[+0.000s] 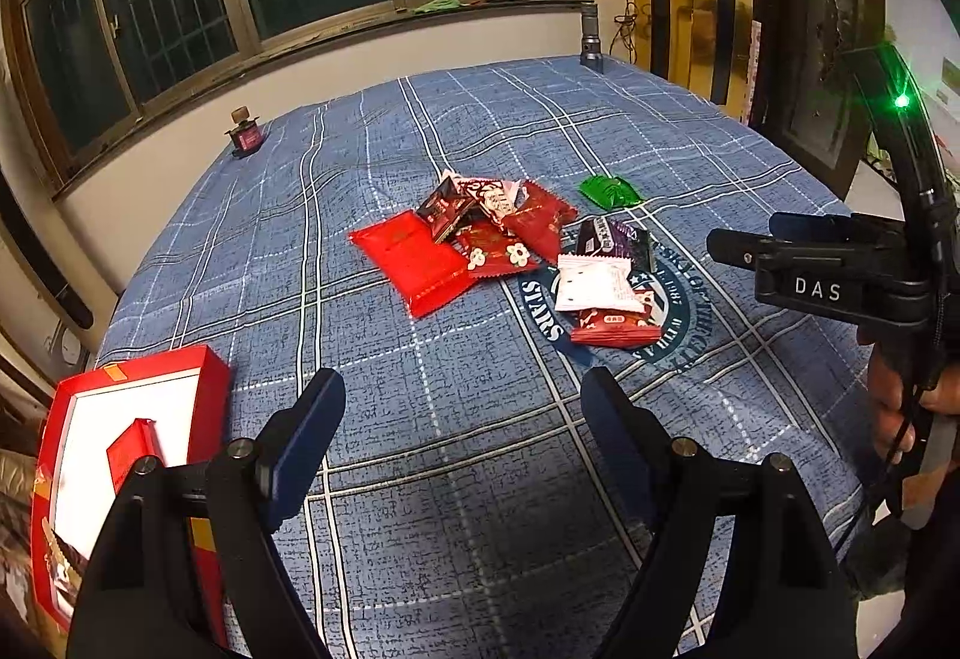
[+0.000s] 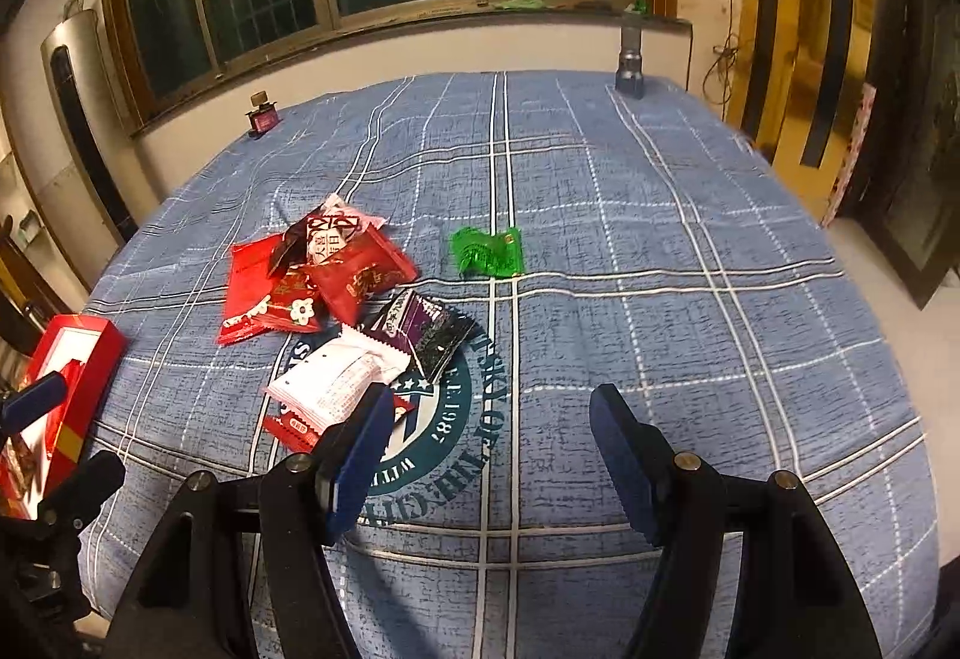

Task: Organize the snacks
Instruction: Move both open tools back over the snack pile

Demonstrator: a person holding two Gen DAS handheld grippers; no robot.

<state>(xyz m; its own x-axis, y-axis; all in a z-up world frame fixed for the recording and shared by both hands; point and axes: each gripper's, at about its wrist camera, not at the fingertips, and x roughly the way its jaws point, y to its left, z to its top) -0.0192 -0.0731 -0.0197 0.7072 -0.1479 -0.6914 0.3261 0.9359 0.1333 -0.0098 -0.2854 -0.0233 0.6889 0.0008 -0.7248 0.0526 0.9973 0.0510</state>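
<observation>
A pile of snack packets lies mid-table on the blue checked cloth: red packets (image 1: pixel 420 263) (image 2: pixel 318 287), a white packet (image 1: pixel 594 281) (image 2: pixel 336 383), a purple-black packet (image 1: pixel 618 239) (image 2: pixel 426 329), and apart from them a green packet (image 1: pixel 609 191) (image 2: pixel 486 251). A red box (image 1: pixel 120 449) (image 2: pixel 66 377) with a white inside holds a red packet at the table's left edge. My left gripper (image 1: pixel 465 401) hovers open and empty over bare cloth, nearer than the pile, right of the box. My right gripper (image 2: pixel 489 419) (image 1: pixel 750 236) is open and empty, its left finger just in front of the white packet.
A grey cylinder (image 1: pixel 591 38) (image 2: pixel 630 59) stands at the far table edge. A small dark red object (image 1: pixel 246 134) (image 2: pixel 262 116) sits at the far left edge. A window wall lies behind and a dark door (image 1: pixel 822 47) at right. A hand (image 1: pixel 894 401) holds the right gripper.
</observation>
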